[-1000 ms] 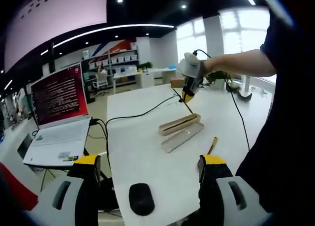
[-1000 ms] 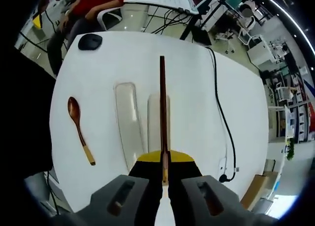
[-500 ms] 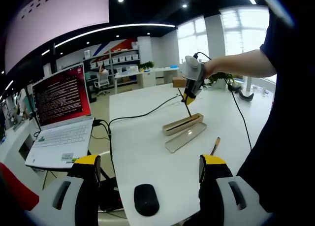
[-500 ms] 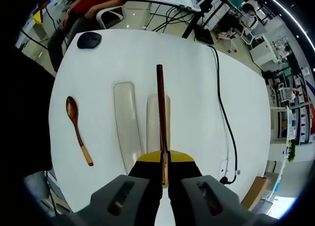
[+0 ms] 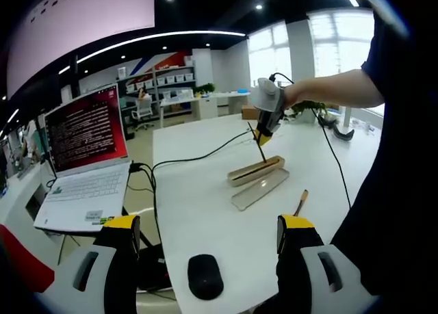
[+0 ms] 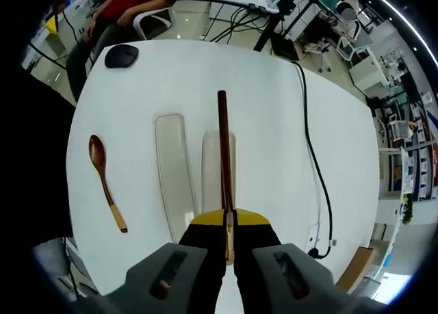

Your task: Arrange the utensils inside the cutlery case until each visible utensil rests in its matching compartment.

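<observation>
My right gripper [image 6: 228, 221] is shut on dark wooden chopsticks [image 6: 223, 150], which it holds above the beige cutlery case [image 6: 217, 165]. The case's clear lid [image 6: 173, 172] lies beside the case on the white table [image 6: 267, 109]. A wooden spoon [image 6: 105, 180] lies left of the lid. In the left gripper view the right gripper [image 5: 264, 135] hangs over the case [image 5: 256, 170] with the chopsticks [image 5: 259, 145] pointing down, and the lid [image 5: 258, 188] and the spoon's handle [image 5: 298, 202] lie nearer. My left gripper [image 5: 204, 239] stands open and empty at the table's near edge.
A black mouse [image 5: 205, 276] sits near the table's near edge [image 6: 121, 55]. A black cable [image 6: 311, 157] runs across the table. An open laptop [image 5: 85, 157] stands on a side surface to the left. A person in red [image 6: 130, 3] sits beyond the table.
The right gripper has drifted slightly with the chopsticks over the case. The left view has shifted a little; the left gripper stays open.
</observation>
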Available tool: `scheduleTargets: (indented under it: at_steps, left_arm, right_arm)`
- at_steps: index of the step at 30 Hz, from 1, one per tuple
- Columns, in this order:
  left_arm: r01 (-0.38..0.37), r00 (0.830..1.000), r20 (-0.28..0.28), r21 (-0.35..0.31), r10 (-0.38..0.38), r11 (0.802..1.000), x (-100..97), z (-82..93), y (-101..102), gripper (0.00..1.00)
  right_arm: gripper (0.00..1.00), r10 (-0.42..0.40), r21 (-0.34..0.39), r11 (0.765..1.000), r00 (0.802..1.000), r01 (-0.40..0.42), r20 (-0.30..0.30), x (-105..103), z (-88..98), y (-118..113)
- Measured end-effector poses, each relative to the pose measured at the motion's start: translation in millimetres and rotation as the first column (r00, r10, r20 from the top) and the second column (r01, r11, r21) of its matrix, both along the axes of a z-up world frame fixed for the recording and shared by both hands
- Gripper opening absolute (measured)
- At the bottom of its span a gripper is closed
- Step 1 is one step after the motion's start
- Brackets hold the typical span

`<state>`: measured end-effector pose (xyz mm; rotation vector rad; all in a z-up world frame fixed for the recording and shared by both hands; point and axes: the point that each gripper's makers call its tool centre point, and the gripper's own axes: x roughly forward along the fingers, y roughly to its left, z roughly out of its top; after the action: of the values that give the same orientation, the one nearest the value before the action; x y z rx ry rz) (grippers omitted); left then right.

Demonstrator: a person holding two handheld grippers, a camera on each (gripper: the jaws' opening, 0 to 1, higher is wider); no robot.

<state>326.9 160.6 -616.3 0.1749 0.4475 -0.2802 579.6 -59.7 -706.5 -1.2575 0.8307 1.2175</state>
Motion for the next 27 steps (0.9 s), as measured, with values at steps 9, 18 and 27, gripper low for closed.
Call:
scheduleTargets:
  at_steps: [9,18,27]
  left_arm:
    - [0.000,1.000,-0.009,-0.003,0.000,1.000,1.6,-5.8,4,0.84]
    - [-0.018,1.000,-0.009,-0.008,0.018,1.000,-2.5,-5.3,9,0.84]
    - [-0.046,0.999,-0.024,-0.013,0.046,0.999,-5.7,-7.3,16,0.84]
  right_arm:
    - [0.00,-0.003,-0.006,1.000,1.000,0.003,-0.005,2,-5.3,1]
    - [0.00,-0.019,0.002,1.000,1.000,0.019,-0.014,9,-8.6,2]
    - [0.00,-0.040,-0.003,0.999,0.999,0.040,-0.029,17,-18.6,0]
